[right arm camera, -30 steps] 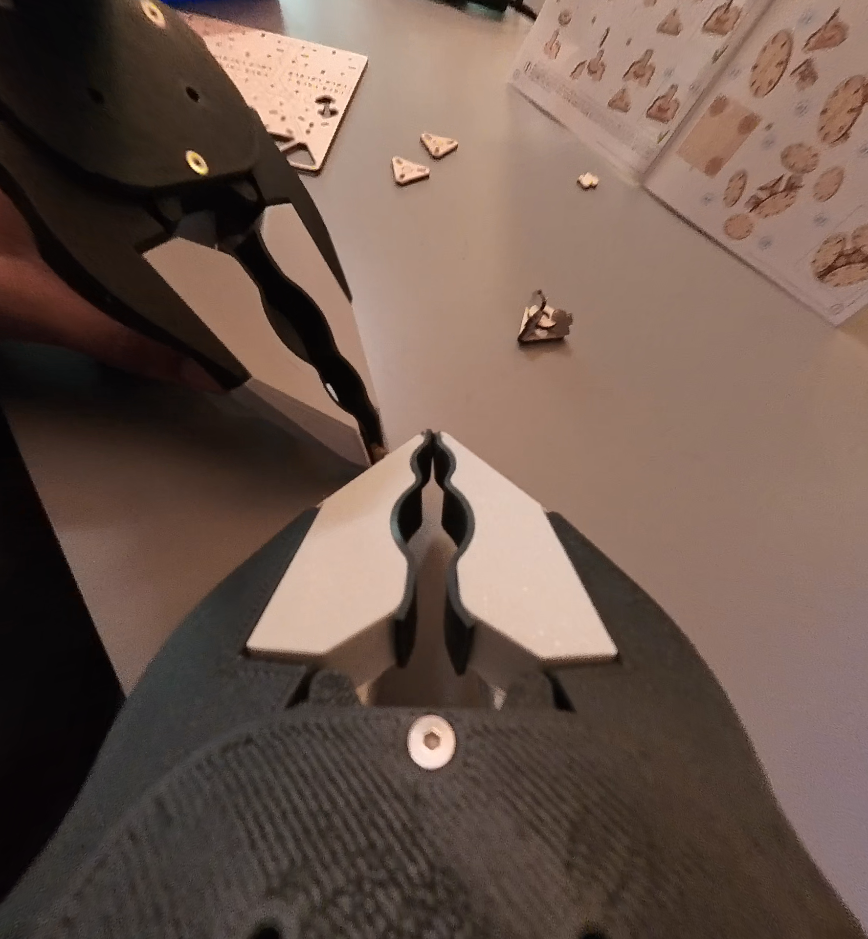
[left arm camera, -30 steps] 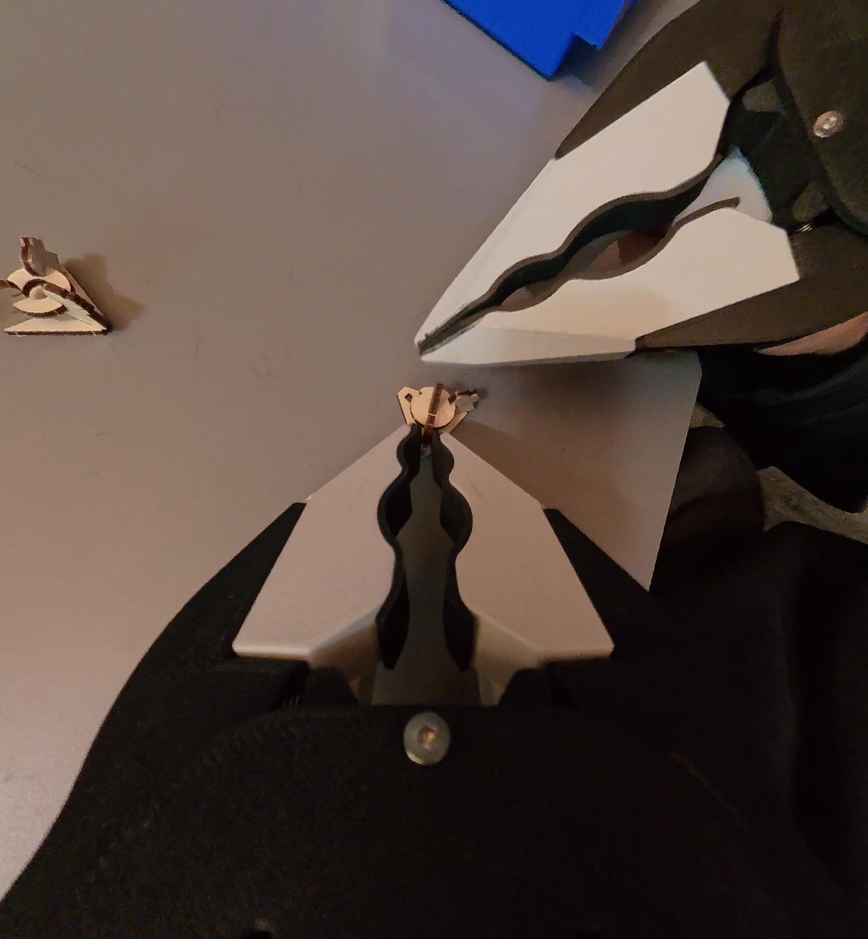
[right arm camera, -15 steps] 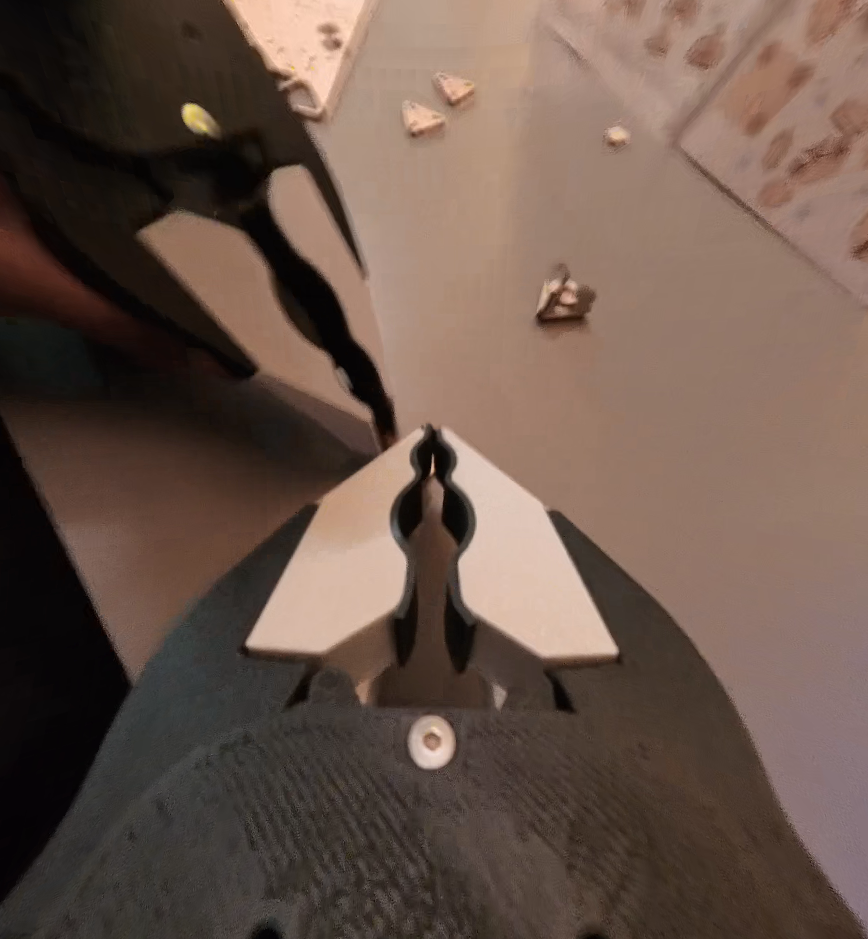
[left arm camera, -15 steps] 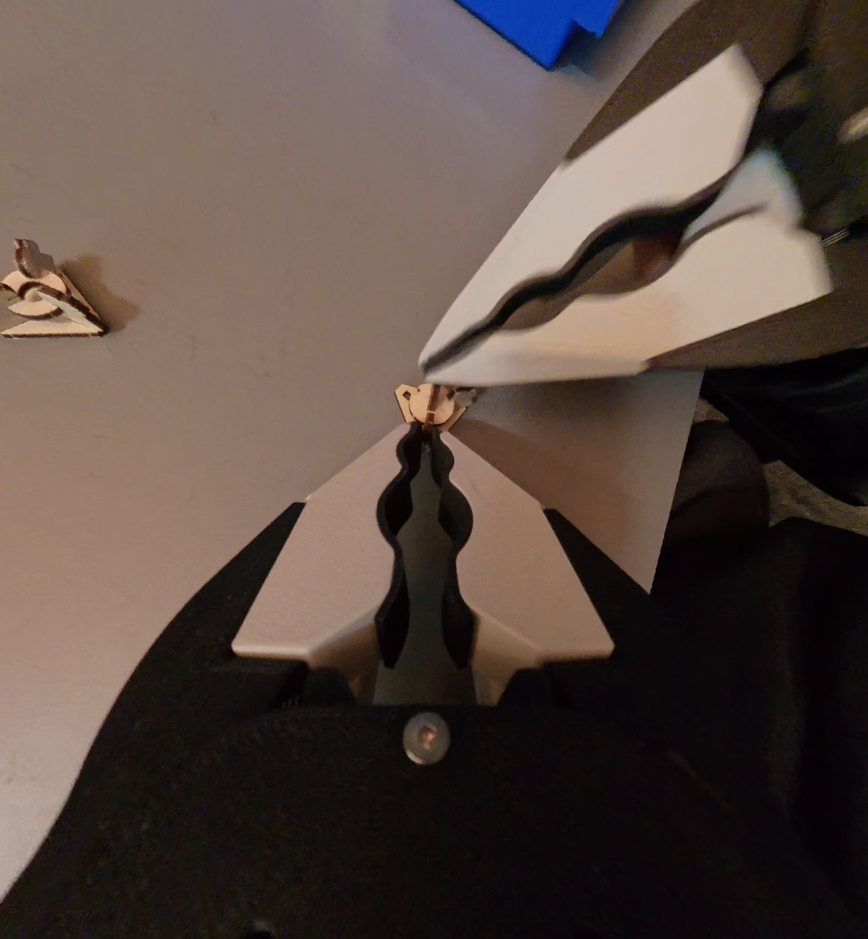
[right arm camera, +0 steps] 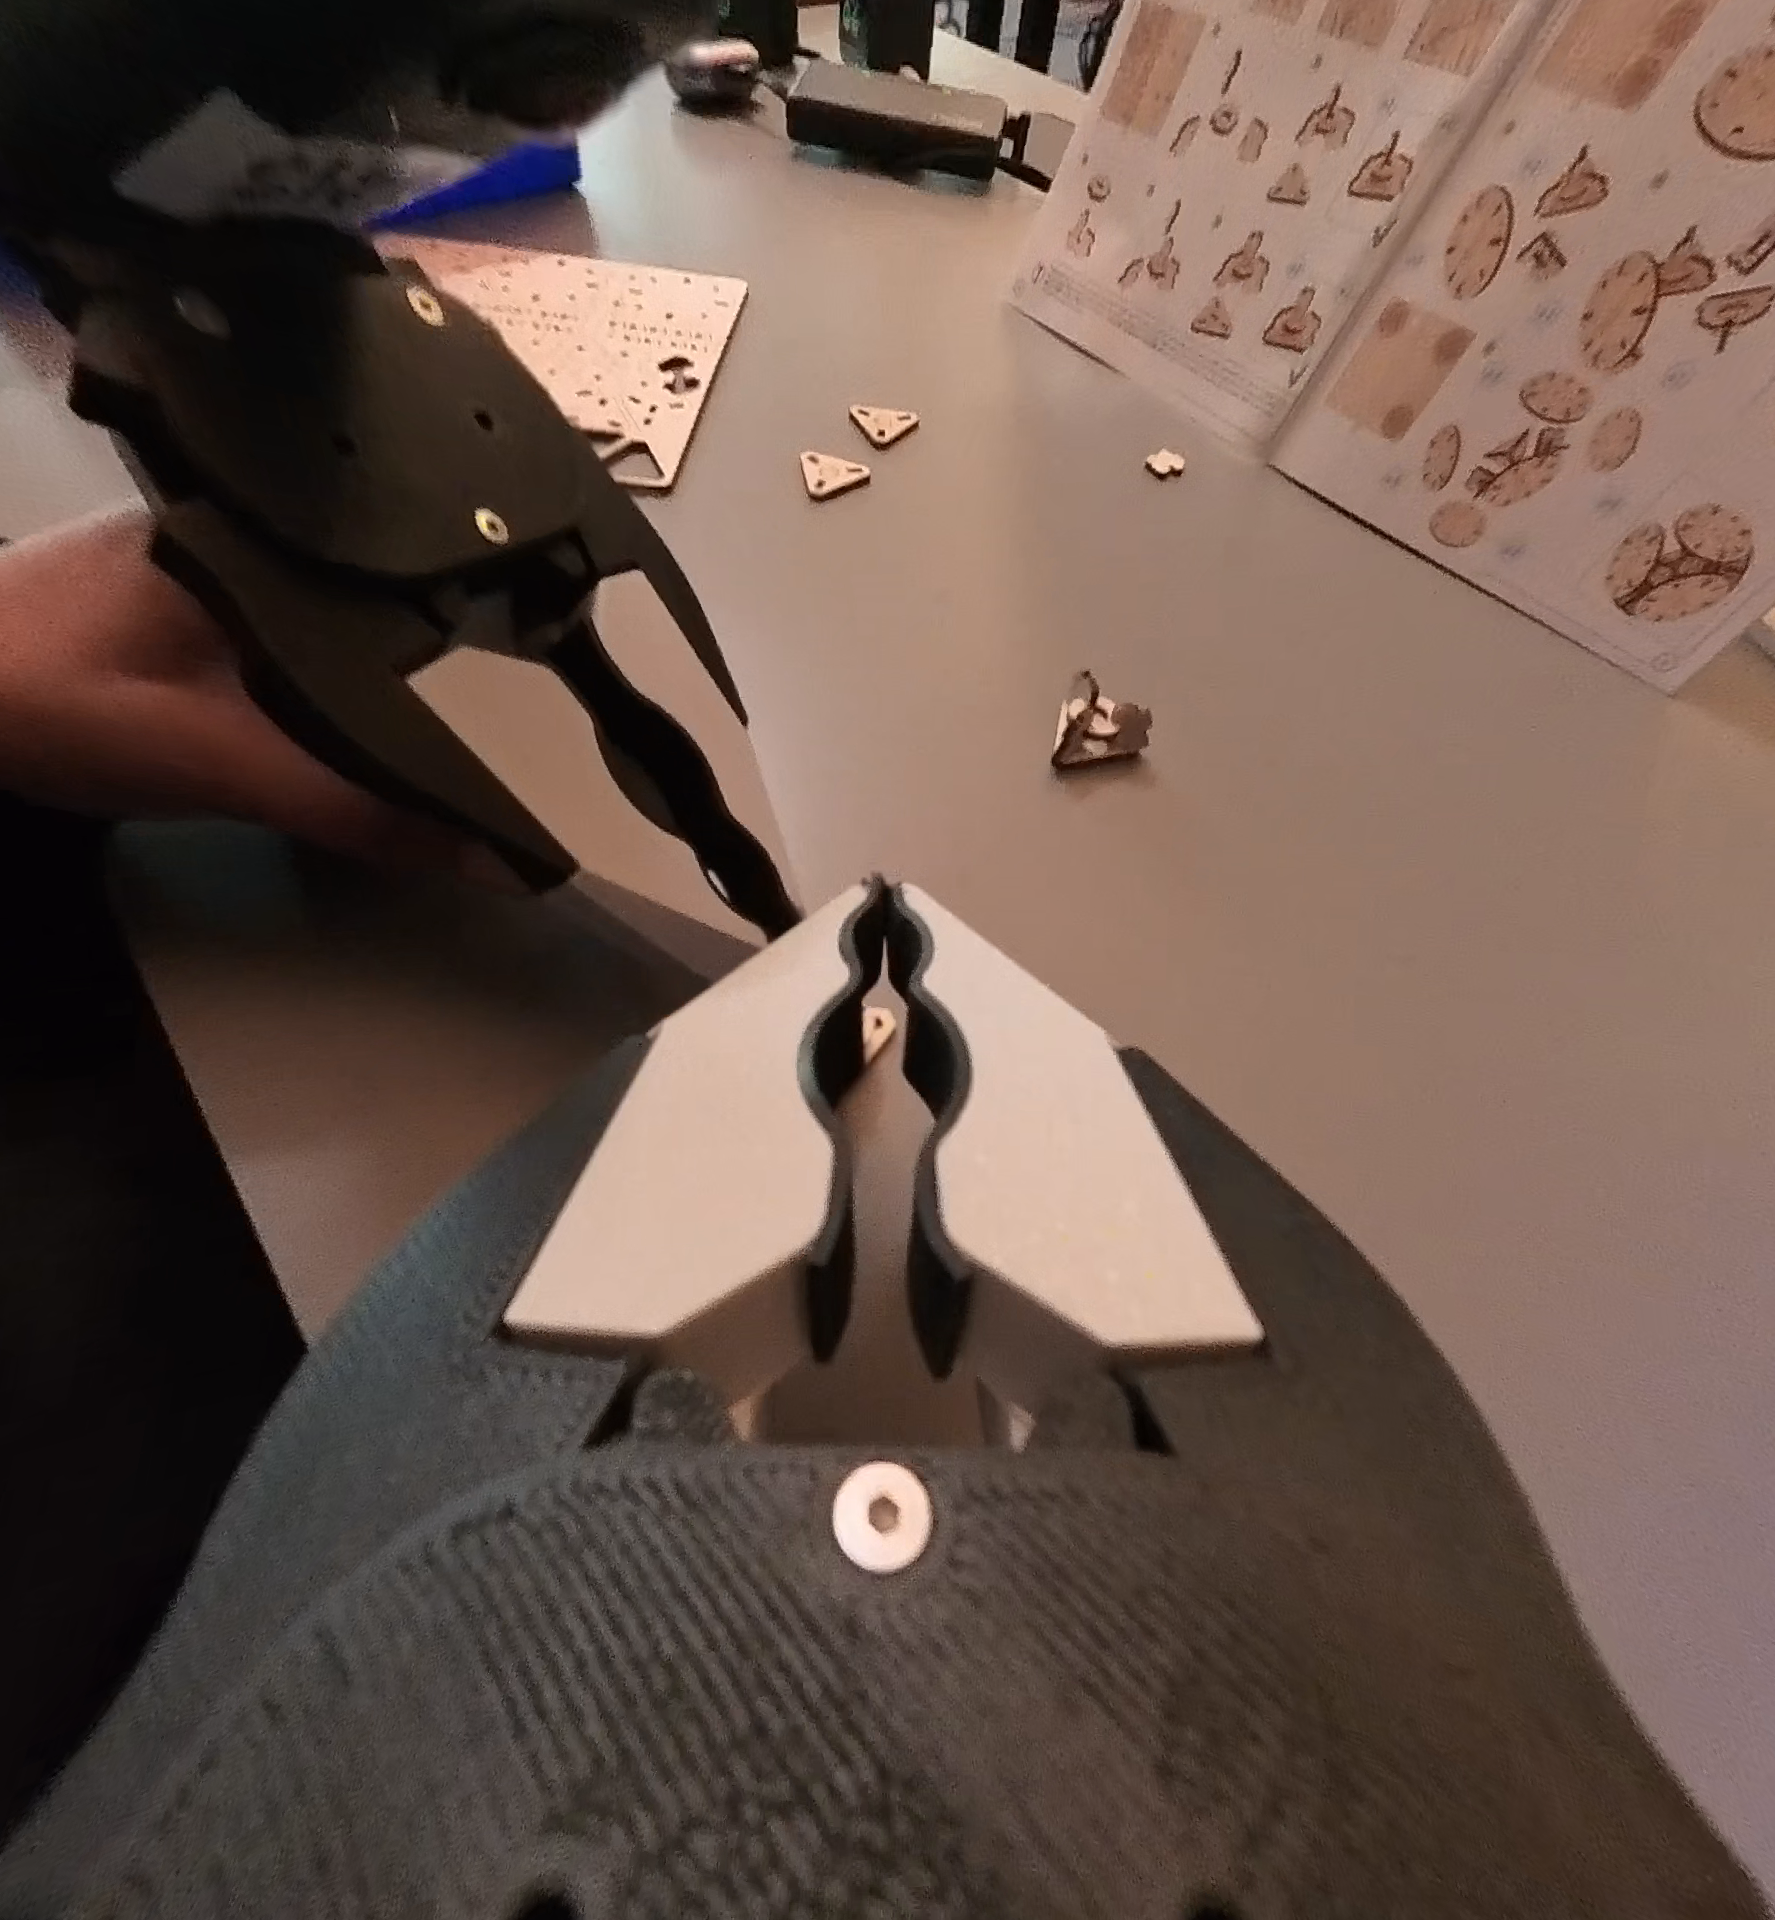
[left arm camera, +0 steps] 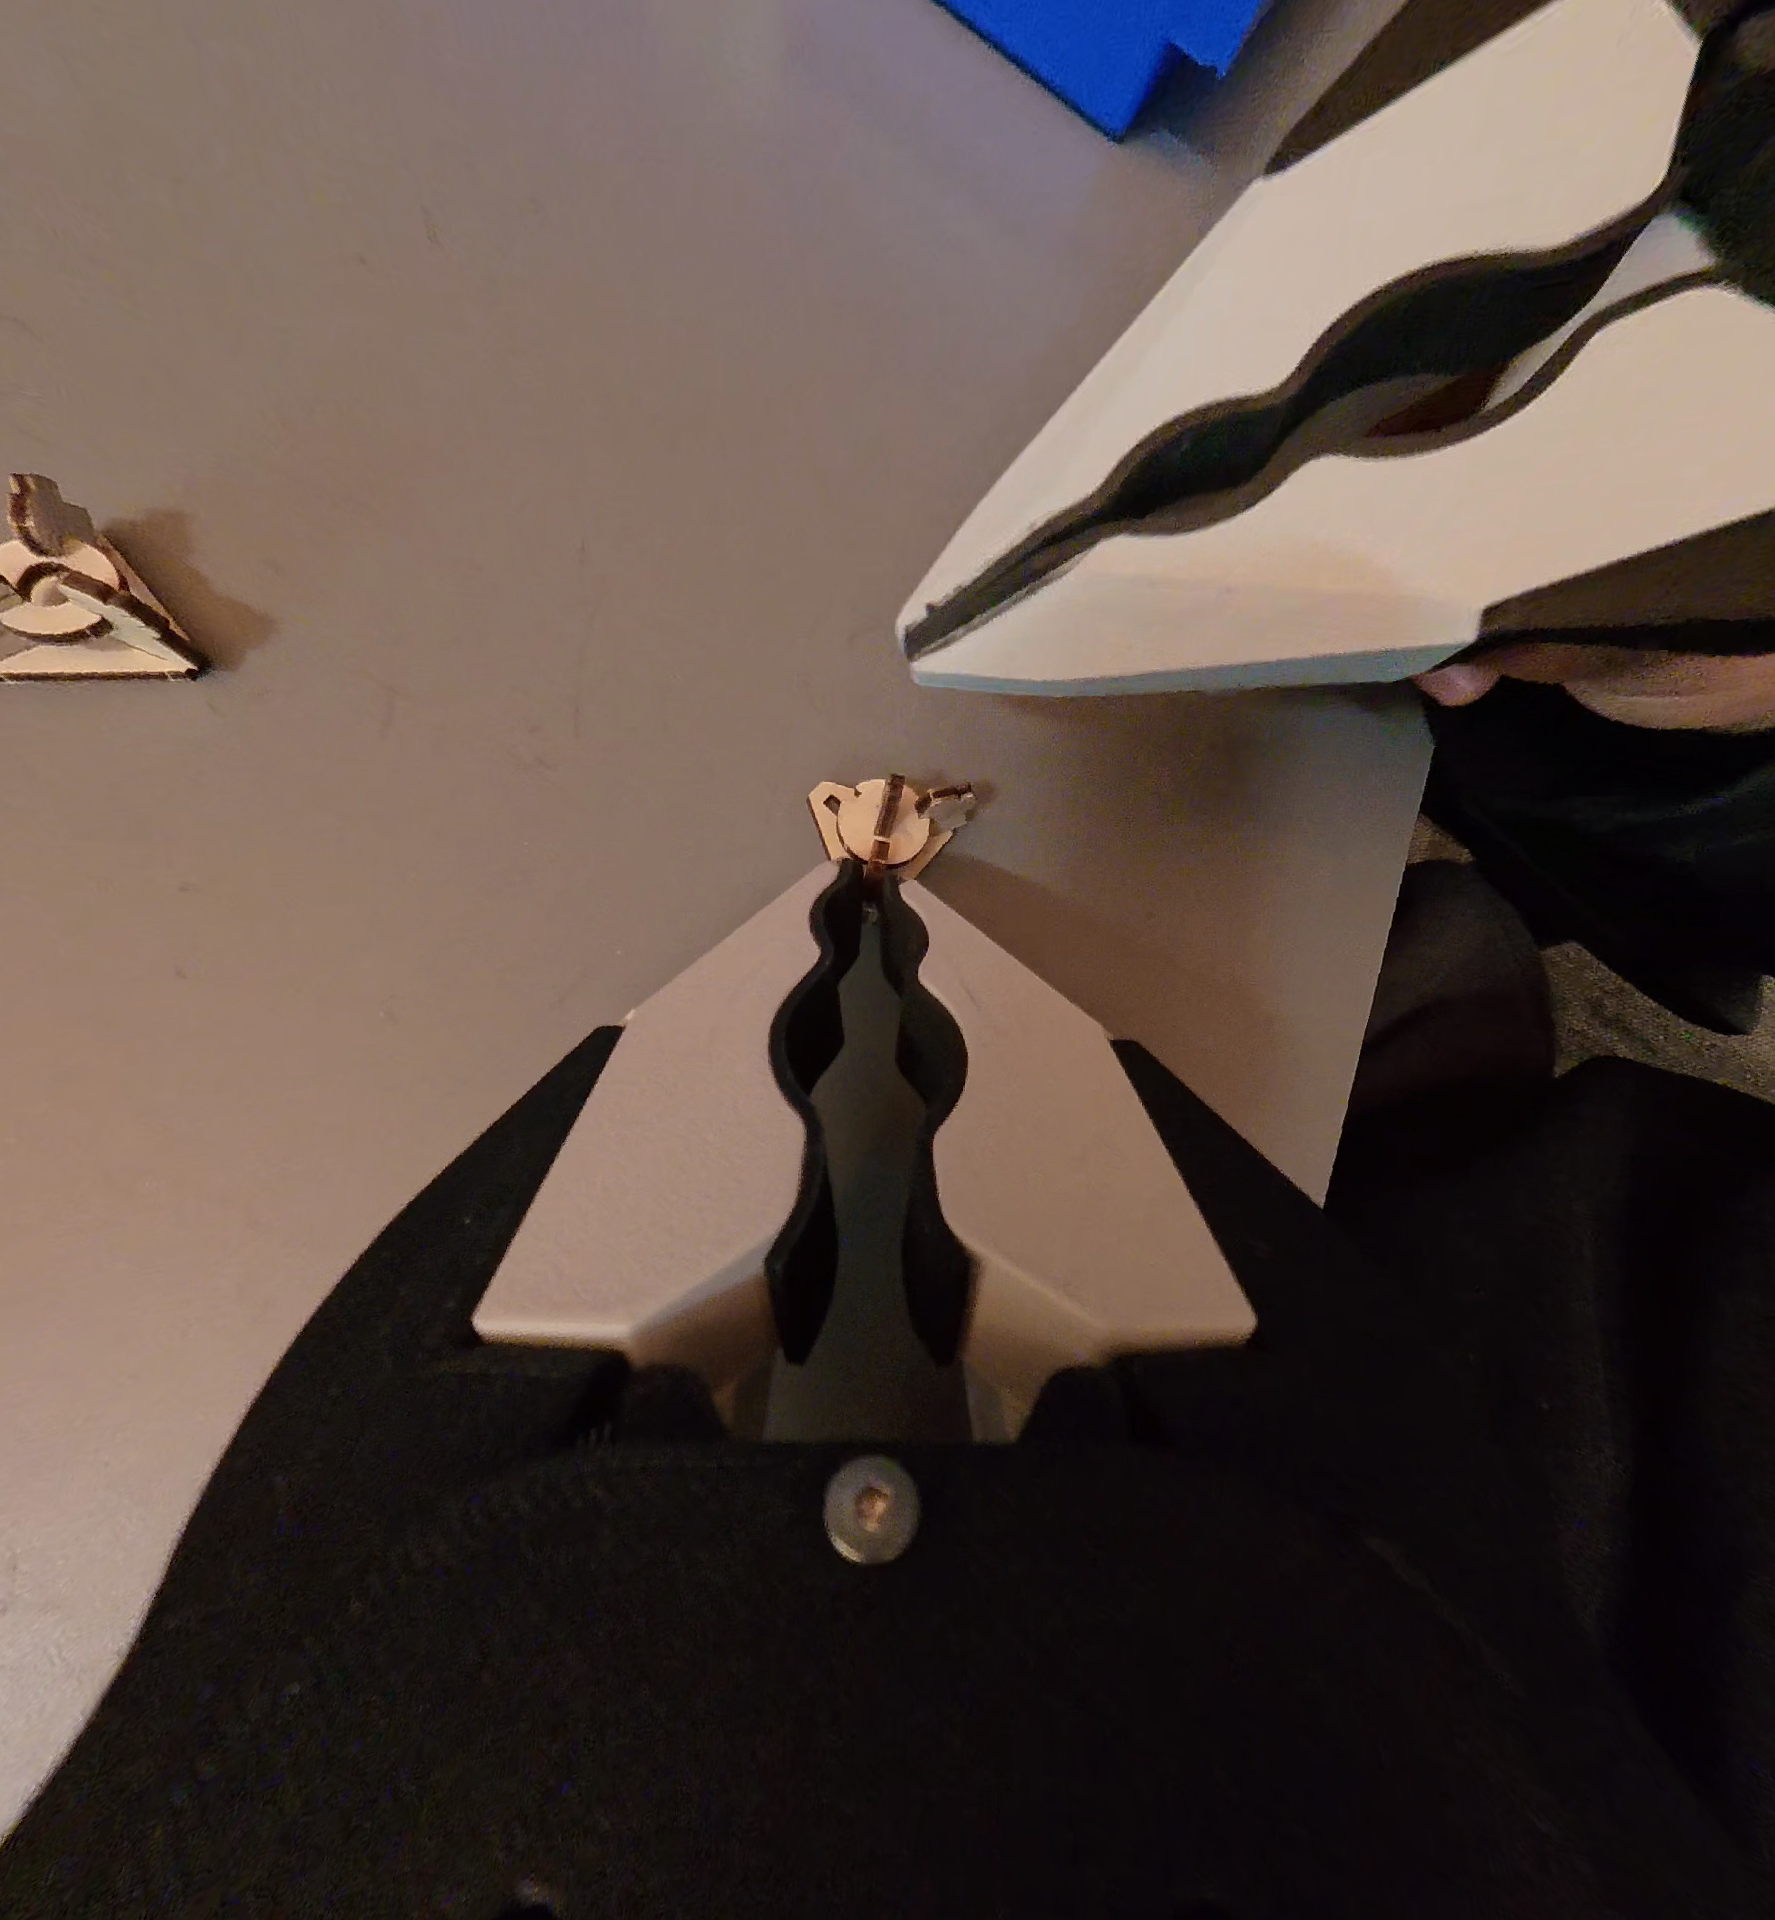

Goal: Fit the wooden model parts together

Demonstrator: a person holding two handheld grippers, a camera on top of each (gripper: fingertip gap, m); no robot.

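A grey table (right arm camera: 1382, 1039) carries an open instruction sheet (right arm camera: 1548, 312) at two o'clock in the right wrist view and a perforated wooden parts sheet (right arm camera: 613, 343) at eleven. The right gripper (left arm camera: 914, 634) hangs above the table edge, jaws closed with nothing visibly between the tips. The left gripper (left arm camera: 867, 873) is closed too — its tips pinch the upright tab of a small wooden puzzle assembly (left arm camera: 878, 821) by the table edge. A second wooden assembly (left arm camera: 52, 603) lies at nine o'clock — well apart.
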